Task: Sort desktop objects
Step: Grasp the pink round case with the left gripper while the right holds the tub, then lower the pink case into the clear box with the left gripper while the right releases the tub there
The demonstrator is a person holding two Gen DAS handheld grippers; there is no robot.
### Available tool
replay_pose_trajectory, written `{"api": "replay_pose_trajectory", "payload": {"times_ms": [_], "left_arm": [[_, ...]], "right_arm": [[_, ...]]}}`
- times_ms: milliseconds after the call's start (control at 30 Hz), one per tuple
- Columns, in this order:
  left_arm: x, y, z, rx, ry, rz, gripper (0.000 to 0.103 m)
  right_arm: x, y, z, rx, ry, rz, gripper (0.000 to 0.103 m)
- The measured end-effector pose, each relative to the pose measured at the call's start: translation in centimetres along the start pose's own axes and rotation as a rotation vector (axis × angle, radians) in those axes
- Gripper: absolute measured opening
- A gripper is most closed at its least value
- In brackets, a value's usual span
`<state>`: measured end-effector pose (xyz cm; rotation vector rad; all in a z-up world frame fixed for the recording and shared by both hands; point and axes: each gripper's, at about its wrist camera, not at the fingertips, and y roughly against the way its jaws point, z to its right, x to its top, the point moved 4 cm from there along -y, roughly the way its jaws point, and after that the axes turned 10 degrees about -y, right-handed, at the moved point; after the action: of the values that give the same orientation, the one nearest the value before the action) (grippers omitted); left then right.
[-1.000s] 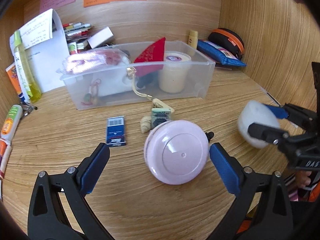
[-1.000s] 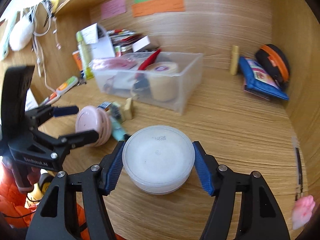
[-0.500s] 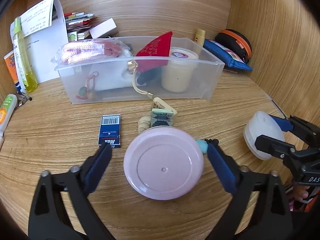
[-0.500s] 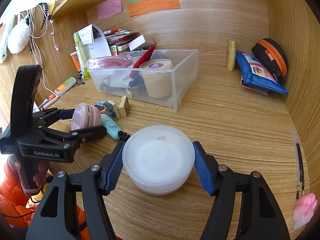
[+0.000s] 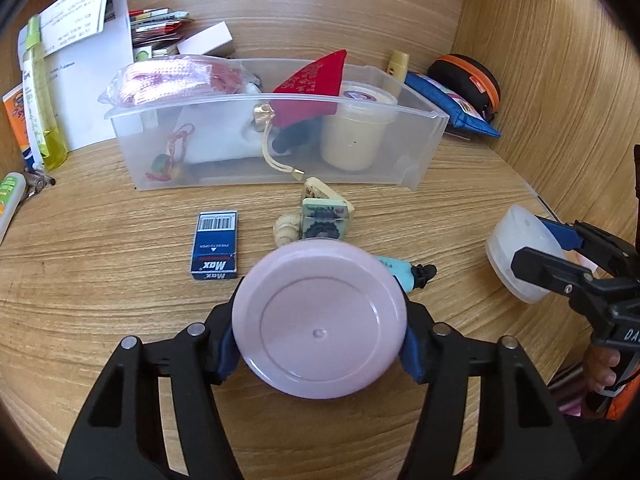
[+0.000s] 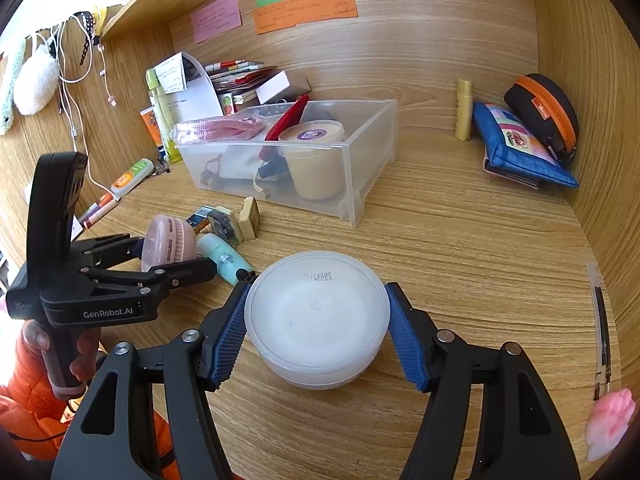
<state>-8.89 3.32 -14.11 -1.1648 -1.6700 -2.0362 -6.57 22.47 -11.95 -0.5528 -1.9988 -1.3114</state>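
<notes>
The round pink plastic jar point(image 5: 320, 322) sits on the wooden desk point(image 5: 100, 300) between my left gripper point(image 5: 320, 344) pads as the jaws close against it; my right gripper point(image 6: 316, 328) pinches the round white plastic tub point(image 6: 316, 312).

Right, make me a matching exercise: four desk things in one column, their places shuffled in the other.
1. pink round container
2. white round container
3. cream tub
4. blue Max box

a. in the clear bin
b. between the right hand-held gripper's pads
c. lying on the desk
d. between the left hand-held gripper's closing pads

Pairs: 1-d, 2-b, 3-a, 4-c
</notes>
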Motion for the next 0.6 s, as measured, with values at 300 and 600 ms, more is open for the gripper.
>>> {"api": "replay_pose_trajectory", "payload": {"times_ms": [300, 600], "left_arm": [[0.5, 2.0, -1.3, 0.051, -0.003, 0.054, 0.062], [1.7, 4.9, -3.9, 0.095, 0.036, 0.133, 0.062]], "right_arm": [[1.1, 0.6, -0.5, 0.005, 0.008, 0.018, 0.062], [3.1, 1.9, -1.6, 0.01, 0.043, 0.062, 0.062]]}}
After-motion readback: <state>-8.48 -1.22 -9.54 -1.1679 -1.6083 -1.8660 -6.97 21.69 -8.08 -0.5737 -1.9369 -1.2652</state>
